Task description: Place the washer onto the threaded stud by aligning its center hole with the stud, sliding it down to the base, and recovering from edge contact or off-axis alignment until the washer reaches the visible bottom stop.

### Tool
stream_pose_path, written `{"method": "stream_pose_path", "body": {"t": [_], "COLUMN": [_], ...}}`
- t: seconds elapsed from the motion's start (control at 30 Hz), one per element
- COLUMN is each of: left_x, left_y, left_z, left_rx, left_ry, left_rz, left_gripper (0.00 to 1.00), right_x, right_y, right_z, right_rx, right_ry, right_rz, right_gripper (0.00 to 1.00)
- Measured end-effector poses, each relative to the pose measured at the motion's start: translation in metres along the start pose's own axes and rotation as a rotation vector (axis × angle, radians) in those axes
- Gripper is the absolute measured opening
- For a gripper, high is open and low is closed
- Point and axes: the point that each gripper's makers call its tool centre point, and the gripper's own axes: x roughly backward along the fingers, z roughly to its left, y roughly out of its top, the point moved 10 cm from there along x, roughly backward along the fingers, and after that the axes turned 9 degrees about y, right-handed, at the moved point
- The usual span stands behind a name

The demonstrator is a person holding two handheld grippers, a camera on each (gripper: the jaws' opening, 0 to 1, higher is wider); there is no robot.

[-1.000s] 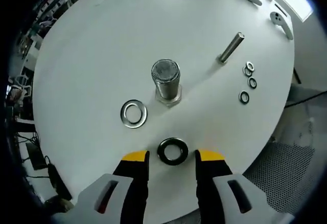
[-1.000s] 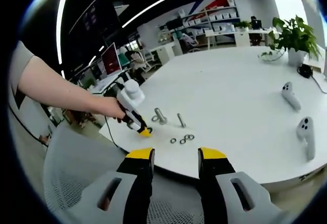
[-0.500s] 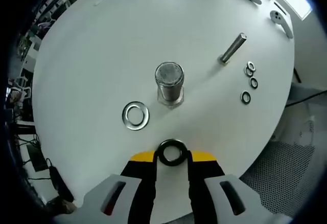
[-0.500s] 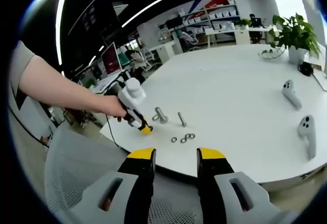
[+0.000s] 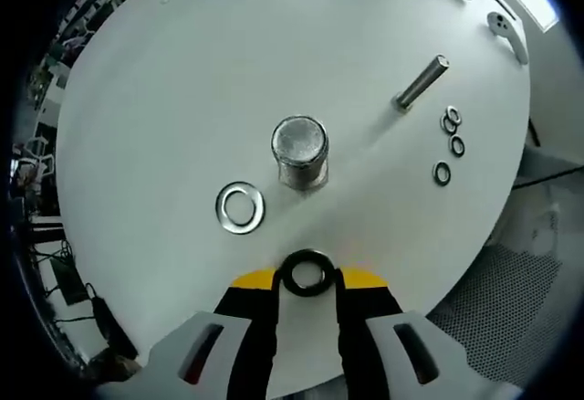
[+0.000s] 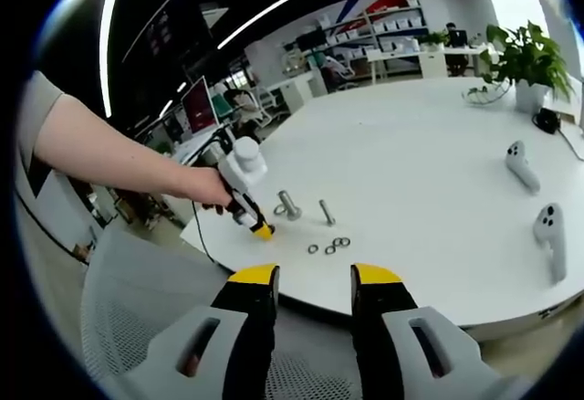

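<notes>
The left gripper (image 5: 307, 278) has its yellow-tipped jaws pinched on the rim of a dark metal ring washer (image 5: 307, 272), hole clear for threading, near the thick upright threaded steel stud (image 5: 299, 150) on the white round table (image 5: 182, 80), while the right gripper (image 6: 313, 277) hangs open and empty off the table's edge.

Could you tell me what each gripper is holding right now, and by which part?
The left gripper pinches the dark metal ring washer by its outer rim, one side against each of the fingers. The right gripper is open and holds nothing.
</notes>
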Motion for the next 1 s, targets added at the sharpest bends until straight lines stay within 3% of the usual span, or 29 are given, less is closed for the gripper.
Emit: {"method": "stream_pose_path", "body": {"t": [0.1,0.43,0.6,0.73,0.8,1.0], "left_x": [0.001,0.002,0.003,0.004,0.006,0.015], "left_y": [-0.004,-0.002,-0.002,-0.002,-0.002,0.0], "left_z": [0.002,0.002,0.0,-0.001,0.0,0.007], "left_rx": [0.037,0.002,-0.076,-0.088,-0.142,-0.133], "left_ry": [-0.014,-0.018,-0.007,-0.02,0.007,-0.012], "left_rz": [-0.019,-0.015,-0.019,-0.031,-0.05,-0.074], "left_gripper": [0.21,0.2,0.19,0.19,0.19,0.19], "right_x": [0.0,-0.001,-0.001,-0.001,-0.001,-0.001], "right_y": [0.0,0.0,0.0,-0.001,-0.001,-0.001], "right_z": [0.0,0.0,0.0,0.0,0.0,-0.001], "right_rx": [-0.001,-0.002,-0.003,-0.003,-0.006,-0.007], "right_ry": [0.0,0.007,0.01,0.011,0.005,0.006], "right_rz": [0.004,0.009,0.012,0.013,0.013,0.009], "right_gripper": [0.33,0.32,0.32,0.32,0.32,0.32]}}
